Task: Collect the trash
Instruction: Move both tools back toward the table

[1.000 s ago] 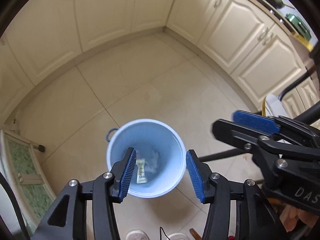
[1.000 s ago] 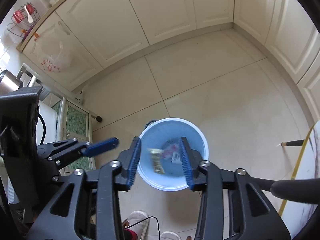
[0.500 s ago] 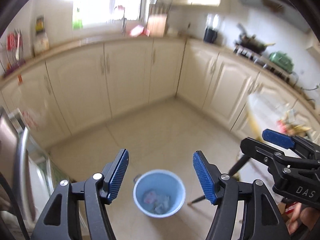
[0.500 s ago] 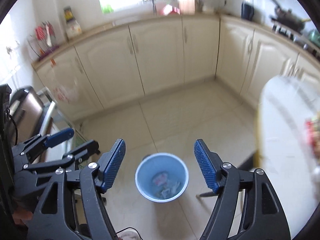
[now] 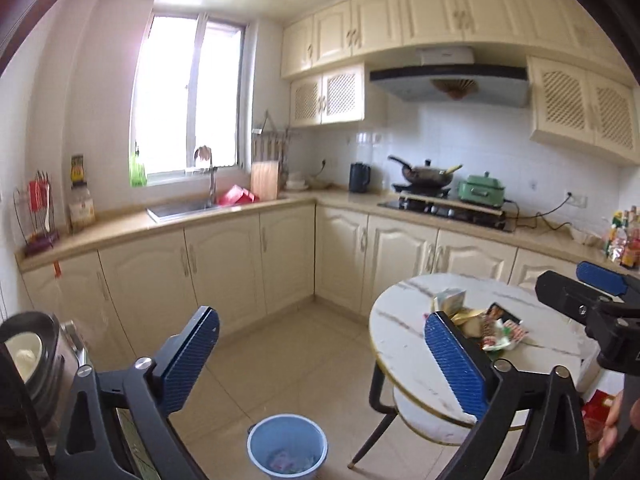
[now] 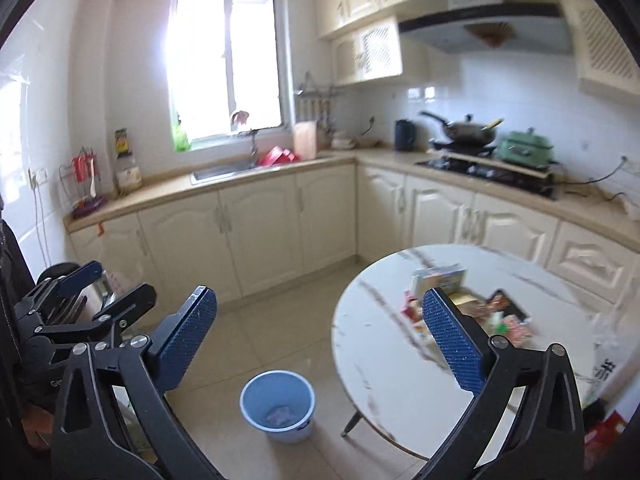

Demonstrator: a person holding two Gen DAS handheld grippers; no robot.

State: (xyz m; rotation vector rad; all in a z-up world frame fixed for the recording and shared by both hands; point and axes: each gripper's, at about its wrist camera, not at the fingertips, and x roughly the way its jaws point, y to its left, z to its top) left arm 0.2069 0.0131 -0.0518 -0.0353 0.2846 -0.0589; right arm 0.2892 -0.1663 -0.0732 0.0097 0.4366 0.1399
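Observation:
A blue plastic bin (image 5: 287, 448) stands on the tiled floor with a few wrappers inside; it also shows in the right wrist view (image 6: 277, 405). A pile of wrappers and small cartons (image 5: 486, 322) lies on the round white marble table (image 5: 404, 344), and shows in the right wrist view (image 6: 460, 304) on that table (image 6: 384, 356). My left gripper (image 5: 320, 356) is open and empty, held high above the bin. My right gripper (image 6: 320, 340) is open and empty, left of the pile. The right gripper also shows in the left view (image 5: 592, 292).
Cream cabinets (image 5: 224, 268) line the back and right walls under a counter with a sink (image 5: 180, 208) and a stove with a wok (image 5: 428, 176). A metal appliance (image 5: 36, 364) stands at the left. The table's black legs (image 5: 374, 428) stand next to the bin.
Both grippers have lifted and tilted up from right over the bin. The view went from the bin's inside to the whole kitchen and table. Both jaws have opened wider.

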